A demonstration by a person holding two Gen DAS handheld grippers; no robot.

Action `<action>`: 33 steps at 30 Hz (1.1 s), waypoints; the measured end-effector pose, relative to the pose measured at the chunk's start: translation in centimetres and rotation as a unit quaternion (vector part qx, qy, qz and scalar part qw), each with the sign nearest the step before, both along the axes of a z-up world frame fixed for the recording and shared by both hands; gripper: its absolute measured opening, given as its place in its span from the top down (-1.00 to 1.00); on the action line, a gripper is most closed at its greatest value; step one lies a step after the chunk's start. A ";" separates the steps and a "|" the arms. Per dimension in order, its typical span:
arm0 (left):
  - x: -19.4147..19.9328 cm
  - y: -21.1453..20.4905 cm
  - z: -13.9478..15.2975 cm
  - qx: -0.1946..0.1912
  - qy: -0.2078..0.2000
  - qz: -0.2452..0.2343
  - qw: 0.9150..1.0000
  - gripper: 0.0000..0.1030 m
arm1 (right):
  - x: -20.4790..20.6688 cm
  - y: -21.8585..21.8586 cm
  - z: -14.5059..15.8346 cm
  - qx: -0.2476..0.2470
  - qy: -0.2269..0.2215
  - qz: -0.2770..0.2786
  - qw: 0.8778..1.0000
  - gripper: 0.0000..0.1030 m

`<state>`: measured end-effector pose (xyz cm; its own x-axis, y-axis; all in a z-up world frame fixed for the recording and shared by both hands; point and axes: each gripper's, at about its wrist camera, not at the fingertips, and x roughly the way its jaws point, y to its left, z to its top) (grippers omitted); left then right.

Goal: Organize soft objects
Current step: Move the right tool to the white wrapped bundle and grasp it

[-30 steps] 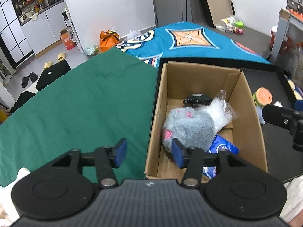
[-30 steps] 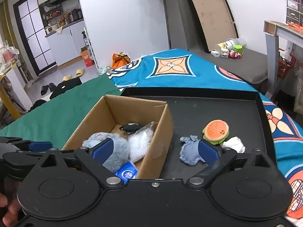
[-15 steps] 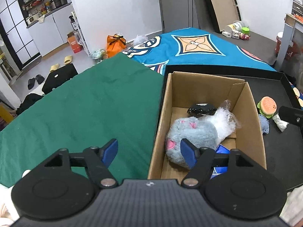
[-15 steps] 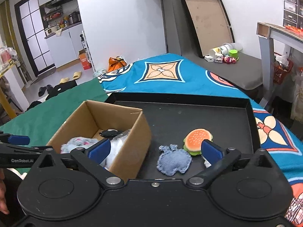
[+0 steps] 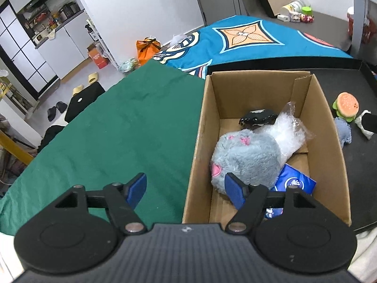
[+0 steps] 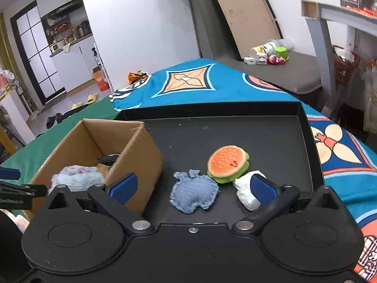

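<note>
A cardboard box stands on a black tray. It holds a grey plush toy, a clear plastic bag, a black item and a blue packet. On the tray right of the box lie a denim plush, a burger plush and a white soft piece. My left gripper is open and empty, straddling the box's near left wall. My right gripper is open and empty, with the denim plush between its fingers.
A green cloth covers the table left of the box; a blue patterned cloth lies behind and right of the tray. A grey bench with small items and a grey table leg stand at the far right.
My right gripper has moved right and forward, from over the box toward the denim plush and burger. My left gripper has drawn back and risen a little and opened wider.
</note>
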<state>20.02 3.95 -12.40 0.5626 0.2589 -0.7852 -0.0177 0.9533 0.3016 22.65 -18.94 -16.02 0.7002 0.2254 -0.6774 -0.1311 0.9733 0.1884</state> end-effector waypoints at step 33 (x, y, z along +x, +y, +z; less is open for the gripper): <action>1.1 -2.5 -1.6 0.096 0.036 0.000 0.995 -0.39 | 2.4 -3.6 -5.6 -0.037 0.054 -0.060 0.996 0.13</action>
<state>21.08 1.48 -13.99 0.5068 0.4075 -0.7597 0.0103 0.8783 0.4779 25.04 -22.59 -21.65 0.6414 0.0908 -0.7618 0.0048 0.9925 0.1223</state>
